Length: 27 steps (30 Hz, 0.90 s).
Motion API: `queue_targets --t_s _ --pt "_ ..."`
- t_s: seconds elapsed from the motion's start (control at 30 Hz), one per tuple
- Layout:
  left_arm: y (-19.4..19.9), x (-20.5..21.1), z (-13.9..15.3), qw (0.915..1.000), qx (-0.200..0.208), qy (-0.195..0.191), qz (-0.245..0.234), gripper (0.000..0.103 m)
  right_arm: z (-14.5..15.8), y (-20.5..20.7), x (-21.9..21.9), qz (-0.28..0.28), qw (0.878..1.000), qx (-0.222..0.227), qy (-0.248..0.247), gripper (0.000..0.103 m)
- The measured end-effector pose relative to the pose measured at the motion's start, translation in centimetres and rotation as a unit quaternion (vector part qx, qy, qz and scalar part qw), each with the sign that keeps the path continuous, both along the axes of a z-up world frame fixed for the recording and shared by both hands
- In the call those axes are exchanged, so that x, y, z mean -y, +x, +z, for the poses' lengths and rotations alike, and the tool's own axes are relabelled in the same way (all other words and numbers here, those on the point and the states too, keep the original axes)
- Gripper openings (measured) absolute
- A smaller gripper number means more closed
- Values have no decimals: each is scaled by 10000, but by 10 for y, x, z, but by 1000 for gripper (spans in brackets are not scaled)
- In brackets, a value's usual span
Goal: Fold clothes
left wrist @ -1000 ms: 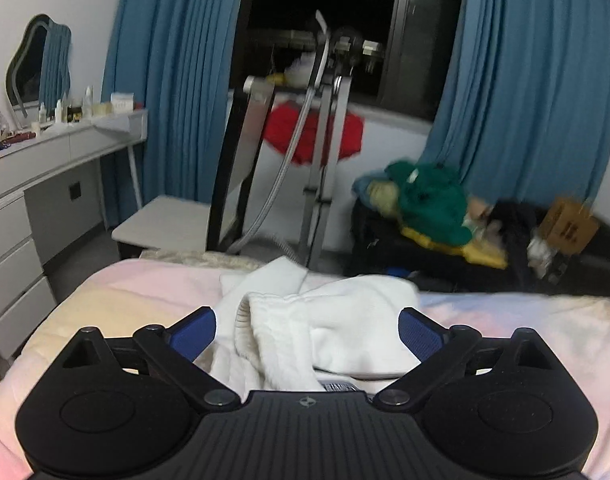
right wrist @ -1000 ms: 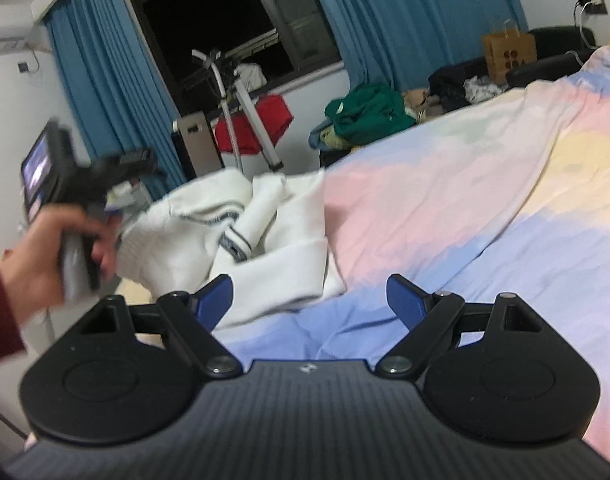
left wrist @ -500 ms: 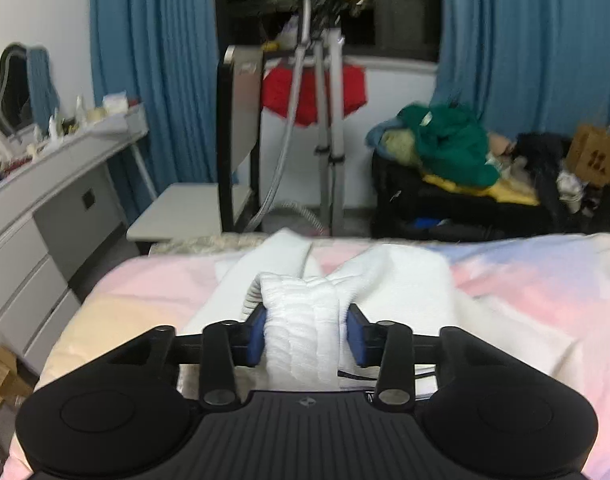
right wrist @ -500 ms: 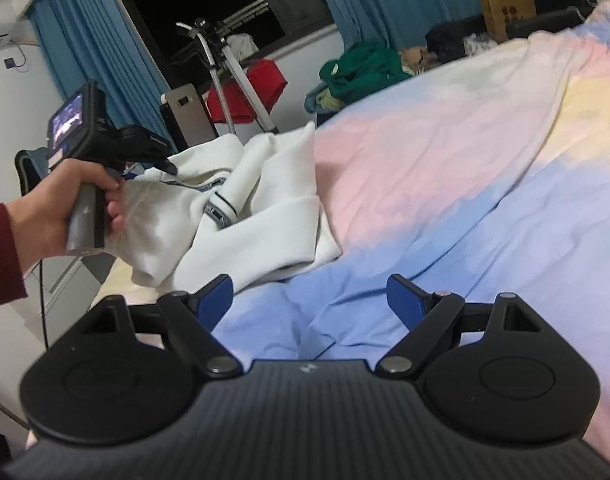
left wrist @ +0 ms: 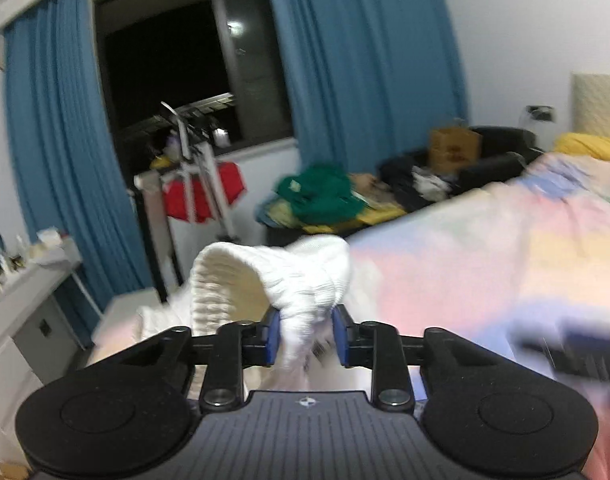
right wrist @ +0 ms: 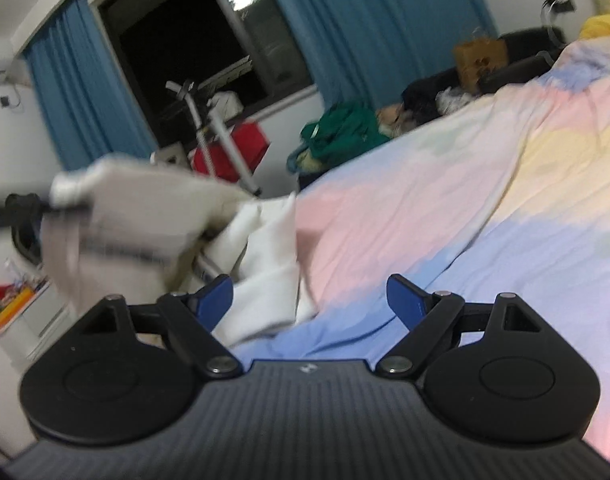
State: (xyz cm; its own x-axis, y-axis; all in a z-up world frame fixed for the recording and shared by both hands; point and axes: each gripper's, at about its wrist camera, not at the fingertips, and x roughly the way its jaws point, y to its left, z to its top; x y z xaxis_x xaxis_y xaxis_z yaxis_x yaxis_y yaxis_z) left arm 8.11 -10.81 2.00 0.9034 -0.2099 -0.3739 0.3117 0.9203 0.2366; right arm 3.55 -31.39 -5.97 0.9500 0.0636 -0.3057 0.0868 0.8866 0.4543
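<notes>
A white knit garment (left wrist: 281, 280) is pinched by its ribbed edge in my left gripper (left wrist: 306, 335), which is shut on it and holds it lifted above the bed. In the right wrist view the same garment (right wrist: 145, 216) hangs blurred at the left, with its lower part (right wrist: 265, 276) resting on the pastel bedsheet (right wrist: 465, 208). My right gripper (right wrist: 310, 300) is open and empty, low over the sheet, to the right of the garment.
The pastel bedsheet (left wrist: 485, 248) fills the right. A white dresser (left wrist: 21, 312) stands at the left. A metal rack with a red cloth (left wrist: 201, 192), a pile of green clothes (left wrist: 321, 196) and a dark sofa with a paper bag (left wrist: 453, 148) line the window wall.
My left gripper closed on the garment's ribbed edge, then lifted it and swung right. My right gripper stayed open and shifted little.
</notes>
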Motion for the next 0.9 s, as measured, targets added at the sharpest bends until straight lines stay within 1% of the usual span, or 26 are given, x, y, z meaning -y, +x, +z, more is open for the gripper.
queue_targets --t_s 0.07,0.13,0.17,0.27,0.33,0.37,0.43,0.47,0.53,0.6,0.63,0.67,0.7,0.73,0.8,0.9 --pt "-33 -2 -25 9996 -217 -42 -173 6 6 -8 -2 9 9999 133 -9 86" --pt "-59 -3 -52 9991 -188 80 -372 7 6 -8 -4 175 9997 135 60 86" --pt "-65 -3 -63 9986 -250 160 -443 8 6 -9 -5 258 9995 135 95 86" --pt "-71 -6 -83 9961 -793 89 -371 9 6 -8 -9 517 9984 91 227 86" --pt "-74 -15 -83 9963 -788 -103 -325 19 -2 0 -10 742 9961 -157 445 86" --pt "-77 -20 -81 9970 -710 -168 -253 22 -6 4 -11 854 9944 -280 554 86" --pt "-68 -35 -74 9969 -693 -347 -95 33 -14 13 -12 1050 9899 -530 795 86" --pt "-63 -42 -70 9963 -720 -459 -20 36 -20 19 -10 1090 9871 -647 979 86" --pt "-52 -57 -64 9948 -774 -631 186 45 -31 33 -6 1164 9799 -834 1386 87" --pt "-42 -72 -57 9927 -830 -746 451 50 -42 49 -2 1286 9695 -962 1849 87" --pt "-39 -79 -55 9920 -815 -784 552 54 -46 57 -2 1352 9653 -1009 1995 87" --pt "-36 -85 -54 9915 -785 -812 644 58 -50 63 -6 1407 9644 -1049 1976 87" --pt "-35 -90 -54 9908 -753 -821 762 67 -53 70 -9 1461 9636 -1090 1958 87" --pt "-35 -95 -54 9900 -721 -829 881 73 -57 77 -12 1516 9626 -1130 1939 87" --pt "-34 -104 -54 9879 -657 -844 1120 76 -64 90 -19 1625 9606 -1211 1901 87" --pt "-27 -109 -57 9851 -707 -917 1275 76 -75 110 -29 1788 9572 -1332 1844 88"
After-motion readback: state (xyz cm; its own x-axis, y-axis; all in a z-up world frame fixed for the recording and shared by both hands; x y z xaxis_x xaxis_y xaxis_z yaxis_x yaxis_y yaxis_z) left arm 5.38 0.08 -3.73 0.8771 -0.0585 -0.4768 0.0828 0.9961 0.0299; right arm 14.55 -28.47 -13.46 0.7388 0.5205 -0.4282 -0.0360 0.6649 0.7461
